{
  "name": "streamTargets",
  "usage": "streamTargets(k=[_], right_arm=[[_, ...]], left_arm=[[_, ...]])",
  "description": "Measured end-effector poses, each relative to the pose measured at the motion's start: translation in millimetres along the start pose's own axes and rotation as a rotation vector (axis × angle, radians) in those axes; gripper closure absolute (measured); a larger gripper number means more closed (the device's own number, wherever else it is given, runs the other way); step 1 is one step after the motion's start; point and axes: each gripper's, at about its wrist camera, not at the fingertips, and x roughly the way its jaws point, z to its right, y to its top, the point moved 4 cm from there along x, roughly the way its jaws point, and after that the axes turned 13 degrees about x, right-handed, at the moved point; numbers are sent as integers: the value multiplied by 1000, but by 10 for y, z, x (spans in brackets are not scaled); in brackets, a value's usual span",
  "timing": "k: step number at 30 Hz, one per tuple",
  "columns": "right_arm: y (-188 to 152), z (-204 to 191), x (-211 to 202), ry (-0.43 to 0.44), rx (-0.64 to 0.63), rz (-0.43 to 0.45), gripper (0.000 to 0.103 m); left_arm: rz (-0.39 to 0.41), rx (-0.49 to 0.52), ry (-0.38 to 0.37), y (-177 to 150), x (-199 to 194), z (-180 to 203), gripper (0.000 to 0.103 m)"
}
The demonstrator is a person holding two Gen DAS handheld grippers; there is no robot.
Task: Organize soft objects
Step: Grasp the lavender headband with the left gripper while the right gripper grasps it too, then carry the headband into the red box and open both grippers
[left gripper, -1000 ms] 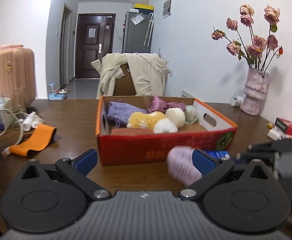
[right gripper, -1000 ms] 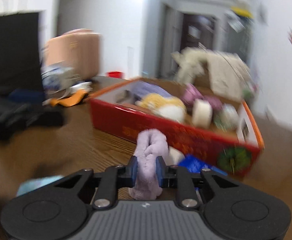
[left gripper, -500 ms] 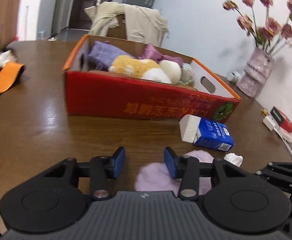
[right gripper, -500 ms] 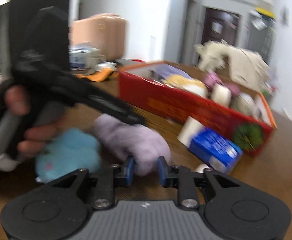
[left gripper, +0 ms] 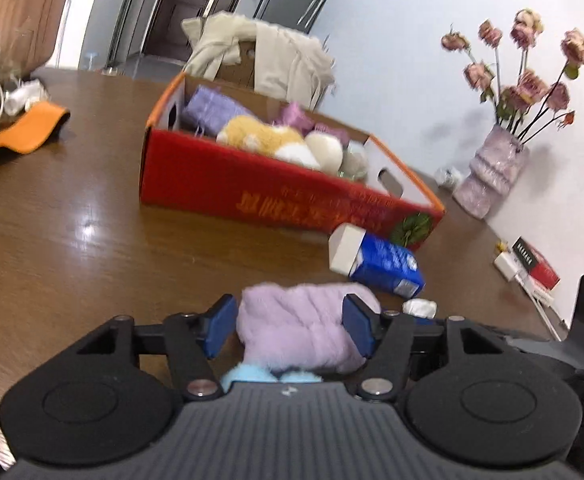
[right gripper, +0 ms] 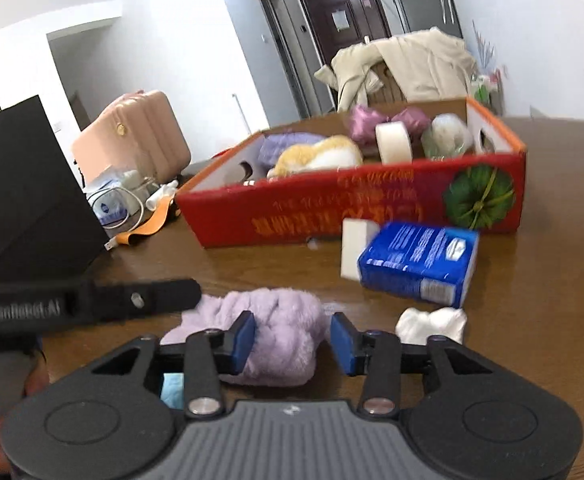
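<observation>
A lilac fluffy plush (left gripper: 296, 328) lies on the brown table in front of the red box (left gripper: 252, 184), which holds several soft toys. My left gripper (left gripper: 290, 328) straddles the plush; its jaws are opening and the blue pads flank its sides without squeezing. In the right wrist view the same plush (right gripper: 280, 336) sits between the pads of my right gripper (right gripper: 292, 342), whose jaws are opening, with a gap at the right pad. The left gripper's black finger (right gripper: 92, 304) reaches over the plush. A light blue plush (left gripper: 268, 374) peeks out beneath it.
A blue and white carton (right gripper: 416, 264) lies between the plush and the red box (right gripper: 332, 208), with a crumpled white tissue (right gripper: 432, 324) beside it. A vase of flowers (left gripper: 488, 176) stands by the wall. An orange strap (left gripper: 24, 130) and a black bag (right gripper: 24, 196) lie left.
The right gripper brought the lilac plush down onto the table and its jaws widened off it. The left gripper dropped, narrowed, then widened around the plush.
</observation>
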Motion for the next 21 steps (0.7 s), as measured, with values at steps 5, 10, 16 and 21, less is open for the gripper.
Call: streamTargets(k=[5,10,16,21], right_arm=[[-36,9,-19,-31,7,12,76],[-63,64,-18,-26,34,21,76],[-53,58,-31,-24,39,25,79],[-23,6,-217,-3,37,69,80]], left_arm=[[-18,-7,-29,-52,88,-2,62],[16,40,2,-70,101,36,80],[42,59,23,-46,41,95,84],[101,90,27,52,-222,268,85]])
